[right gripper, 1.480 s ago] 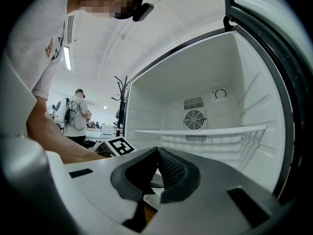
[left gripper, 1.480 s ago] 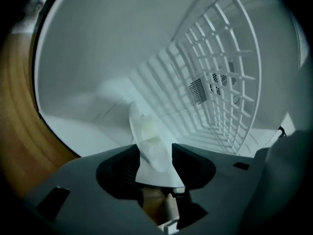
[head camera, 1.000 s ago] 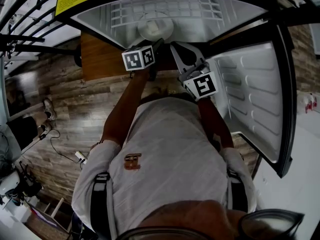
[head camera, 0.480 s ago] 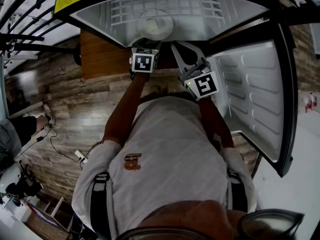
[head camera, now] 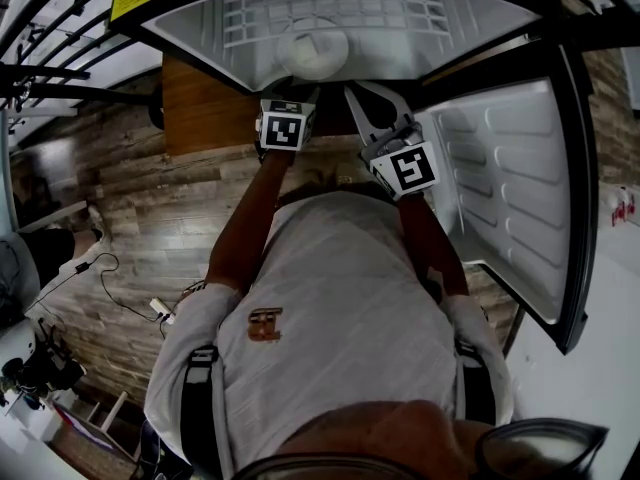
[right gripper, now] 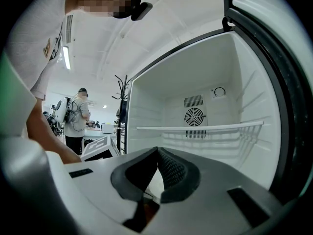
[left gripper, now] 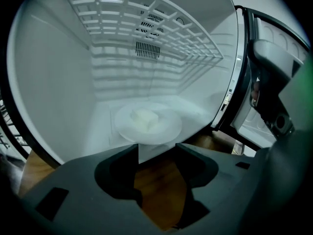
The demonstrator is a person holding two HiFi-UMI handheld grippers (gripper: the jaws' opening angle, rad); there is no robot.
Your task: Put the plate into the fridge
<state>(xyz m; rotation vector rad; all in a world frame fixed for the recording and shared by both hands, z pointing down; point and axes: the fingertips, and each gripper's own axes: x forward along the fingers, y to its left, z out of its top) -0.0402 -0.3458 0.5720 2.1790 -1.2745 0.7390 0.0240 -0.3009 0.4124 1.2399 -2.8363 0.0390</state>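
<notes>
A white plate [left gripper: 148, 124] with a pale lump of food on it rests on the floor of the open fridge [left gripper: 54, 97]. In the head view the plate [head camera: 312, 50] lies just inside the fridge's front edge. My left gripper [left gripper: 156, 151] is open just short of the plate's near rim, with nothing between its jaws and wooden floor showing through the gap. In the head view the left gripper [head camera: 298, 96] points into the fridge. My right gripper [right gripper: 157, 152] is shut and empty and points into the fridge; it shows beside the left one in the head view [head camera: 357, 100].
The fridge door [head camera: 510, 188] stands open at the right. A wire shelf [left gripper: 146, 23] spans the upper fridge, with a fan grille [right gripper: 195, 116] on the back wall. A wooden floor [head camera: 150, 198] lies below. A person [right gripper: 76, 119] stands far off at the left.
The left gripper has turned and drawn back a little from the plate's rim. The plate stays on the fridge floor. The right gripper has barely moved.
</notes>
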